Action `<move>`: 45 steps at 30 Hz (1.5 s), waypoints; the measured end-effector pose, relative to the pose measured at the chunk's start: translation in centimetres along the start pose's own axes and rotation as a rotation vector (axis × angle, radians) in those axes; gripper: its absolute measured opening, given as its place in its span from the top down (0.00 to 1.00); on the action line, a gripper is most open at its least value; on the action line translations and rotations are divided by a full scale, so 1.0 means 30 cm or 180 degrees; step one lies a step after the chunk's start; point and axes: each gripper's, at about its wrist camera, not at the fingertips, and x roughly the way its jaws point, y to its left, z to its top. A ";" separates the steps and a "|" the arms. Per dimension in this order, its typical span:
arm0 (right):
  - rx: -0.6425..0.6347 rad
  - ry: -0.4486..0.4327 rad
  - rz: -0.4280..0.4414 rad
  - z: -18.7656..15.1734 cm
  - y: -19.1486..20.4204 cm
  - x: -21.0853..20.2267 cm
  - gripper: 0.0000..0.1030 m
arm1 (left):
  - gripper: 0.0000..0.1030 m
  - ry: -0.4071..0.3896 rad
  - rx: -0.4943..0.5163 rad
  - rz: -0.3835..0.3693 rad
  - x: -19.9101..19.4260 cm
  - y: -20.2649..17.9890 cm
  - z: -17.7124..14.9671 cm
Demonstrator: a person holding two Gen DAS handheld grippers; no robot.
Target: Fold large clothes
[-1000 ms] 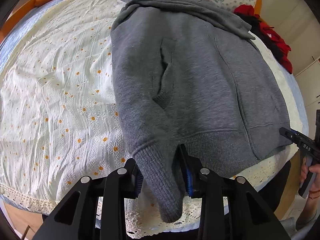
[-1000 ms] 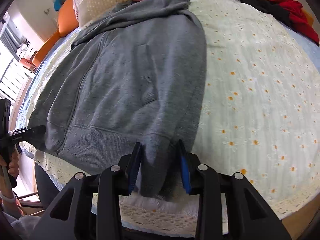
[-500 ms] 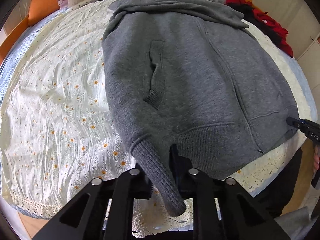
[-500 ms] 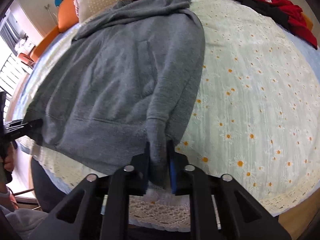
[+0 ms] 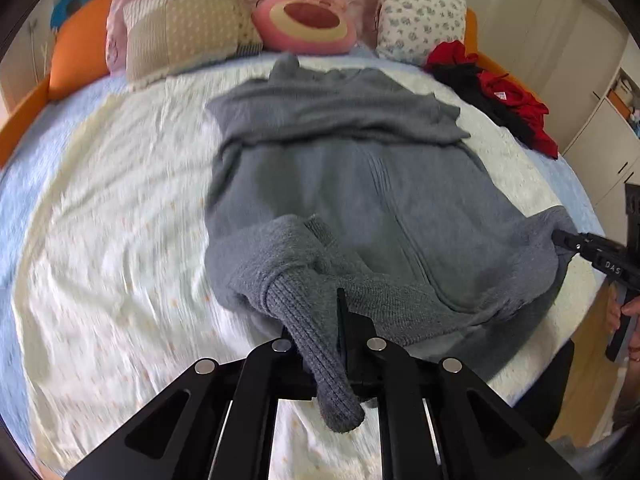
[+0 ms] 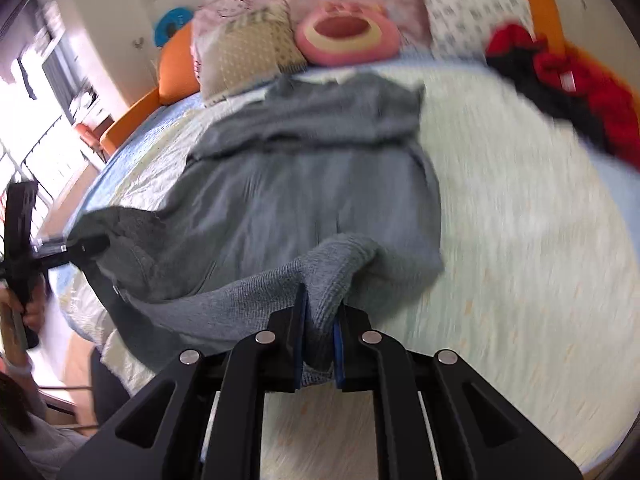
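Note:
A grey sweatshirt (image 5: 360,200) lies spread on a daisy-print bedspread (image 5: 120,220), with its sleeves folded across the chest at the far end. My left gripper (image 5: 316,316) is shut on the near left hem corner together with a ribbed sleeve cuff (image 5: 324,368), which hangs down between the fingers. My right gripper (image 6: 320,304) is shut on the near right hem corner of the sweatshirt (image 6: 300,192). Both corners are raised off the bed, and the hem sags between them. Each gripper also shows at the edge of the other's view: the right gripper (image 5: 560,238) and the left gripper (image 6: 92,244).
Pillows (image 5: 184,28) and a pink round cushion (image 5: 308,24) line the head of the bed. Red and black clothes (image 5: 504,96) are heaped at the far right. An orange bed frame (image 5: 76,52) runs along the left, and white cupboards (image 5: 600,128) stand on the right.
Both grippers went from open around the hem corners to shut on them, then rose. The near hem now hangs lifted off the bed, and the pillows have come into view.

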 end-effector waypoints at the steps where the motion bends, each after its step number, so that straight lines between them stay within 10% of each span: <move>1: -0.0104 -0.0067 -0.0040 0.042 0.014 -0.004 0.89 | 0.89 -0.0047 0.0065 0.0052 -0.001 -0.005 0.038; 18: -0.0342 -0.0742 -0.0200 0.542 -0.046 0.074 0.90 | 0.89 -0.0475 0.0046 0.0221 0.073 0.086 0.587; 25: -0.0230 -0.0497 -0.0229 0.768 -0.151 0.293 0.89 | 0.88 -0.0210 -0.0013 0.0165 0.256 0.142 0.760; 36: 0.0064 -0.0101 -0.0377 0.796 -0.263 0.647 0.88 | 0.85 0.0198 -0.0205 0.0160 0.596 0.223 0.825; 41: 0.0085 0.0061 -0.0365 0.836 -0.275 0.689 0.54 | 0.67 0.0091 -0.0280 0.0169 0.599 0.252 0.831; 43: 0.0171 -0.0035 -0.0262 0.861 -0.287 0.639 0.20 | 0.60 -0.0026 -0.0382 0.0141 0.552 0.279 0.841; 45: 0.0119 -0.0279 -0.0379 0.890 -0.293 0.550 0.17 | 0.49 -0.0169 -0.0451 0.0243 0.487 0.311 0.859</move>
